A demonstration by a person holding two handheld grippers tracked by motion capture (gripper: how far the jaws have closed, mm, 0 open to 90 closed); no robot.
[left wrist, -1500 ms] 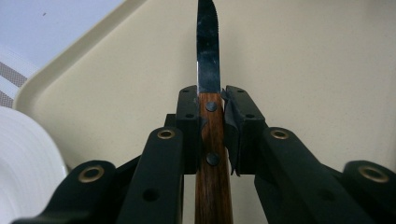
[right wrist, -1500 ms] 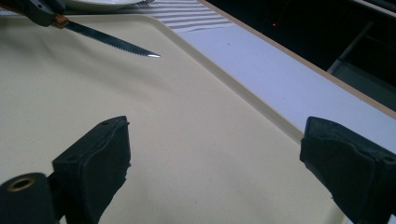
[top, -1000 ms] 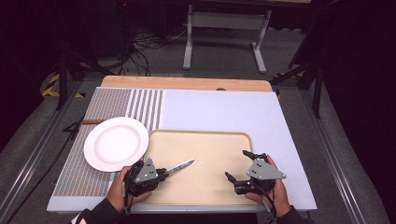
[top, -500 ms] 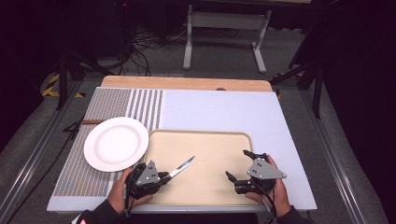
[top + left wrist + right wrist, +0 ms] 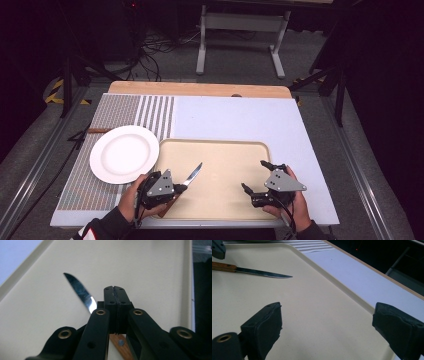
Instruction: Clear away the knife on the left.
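On the left of the high view we see a white plate (image 5: 124,154) resting on the striped mat (image 5: 131,116) that covers the left part of the tabletop (image 5: 240,117); the plate's right rim lies just beside the left edge of the beige tray (image 5: 220,150), which sits on the pale blue sheet near the person's side.

Next comes the left claw (image 5: 176,189), held over the tray's near left corner. In the left gripper view we find its two black jaws pressed flat together, having just been closing. The knife (image 5: 186,181) runs beneath and beside them: its serrated blade (image 5: 81,291) comes out to the left of the pads, and its wooden handle (image 5: 122,346) shows below them. Whether the pads pinch the knife or merely meet over it we cannot tell from these views. In the high view the blade points up and to the right across the tray floor, away from the person.

Further right, the bare middle of the tray lies between the two hands.

At the right we see the right claw (image 5: 260,177), held over the tray's near right portion, well apart from the knife. In the right gripper view its jaws stand wide apart with nothing between them but the tray floor, and the knife appears farther off at the upper left, lying on the tray with its tip toward the tray's rim.
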